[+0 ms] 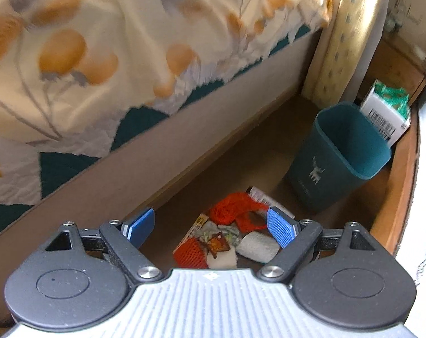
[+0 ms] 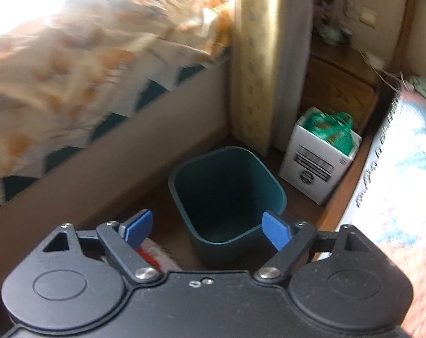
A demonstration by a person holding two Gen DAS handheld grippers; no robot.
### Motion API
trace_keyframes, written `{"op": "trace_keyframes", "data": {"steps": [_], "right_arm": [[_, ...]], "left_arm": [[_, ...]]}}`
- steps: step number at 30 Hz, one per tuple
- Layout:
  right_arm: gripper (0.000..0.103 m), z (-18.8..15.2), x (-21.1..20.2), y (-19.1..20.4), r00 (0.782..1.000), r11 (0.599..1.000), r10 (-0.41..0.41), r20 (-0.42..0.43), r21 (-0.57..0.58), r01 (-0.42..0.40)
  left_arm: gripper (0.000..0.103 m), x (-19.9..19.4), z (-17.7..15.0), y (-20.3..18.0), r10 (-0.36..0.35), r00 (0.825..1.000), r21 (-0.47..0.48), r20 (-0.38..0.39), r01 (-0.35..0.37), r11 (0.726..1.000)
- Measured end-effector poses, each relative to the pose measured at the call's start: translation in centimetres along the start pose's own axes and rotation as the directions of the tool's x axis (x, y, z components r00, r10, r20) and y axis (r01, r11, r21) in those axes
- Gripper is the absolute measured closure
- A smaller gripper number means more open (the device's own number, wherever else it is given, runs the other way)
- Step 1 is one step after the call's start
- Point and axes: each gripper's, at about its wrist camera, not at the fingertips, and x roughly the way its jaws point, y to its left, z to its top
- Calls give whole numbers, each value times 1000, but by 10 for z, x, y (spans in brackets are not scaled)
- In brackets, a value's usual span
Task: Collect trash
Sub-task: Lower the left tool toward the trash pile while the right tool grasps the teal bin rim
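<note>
Narrow floor strip [image 1: 241, 163] runs between bed base [image 1: 145, 155] and wooden furniture edge [image 1: 396, 186]. Teal bin [image 2: 227, 194] and white box [image 2: 317, 166] block the far end; bin mouth open from above.

Brown floor [image 1: 241, 163] btwn bed and wood furniture. On it: trash pile [image 1: 227, 236] w/ red netting, wrappers, white wad; teal bin [image 1: 334, 163] upright nearby; white box [image 1: 387, 115] w/ green bag just behind bin.

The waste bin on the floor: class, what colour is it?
The waste bin is dark teal; the left wrist view shows it best, with a pale animal print.
</note>
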Motion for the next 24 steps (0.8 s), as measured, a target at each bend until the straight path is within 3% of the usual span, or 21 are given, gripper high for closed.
{"op": "trace_keyframes", "data": {"steps": [6,13,21,24], "right_arm": [[20,14,56,-32,995,995,-81,-65,46,84],[22,24,145,-60,986,991,-72,-149,101,88],[30,35,251,-79,957,991,-118,-266,-86,98],[36,37,284,-84,943,986,-137,-304,-132,101]], "left_arm": [[16,67,4,7,-20,996,61,-82,25,998],[16,150,-2,2,1,978,82,-207,17,997],[16,238,-28,-9,-12,943,54,-332,31,998],[16,275,-41,-15,-3,915,41,-403,22,999]]}}
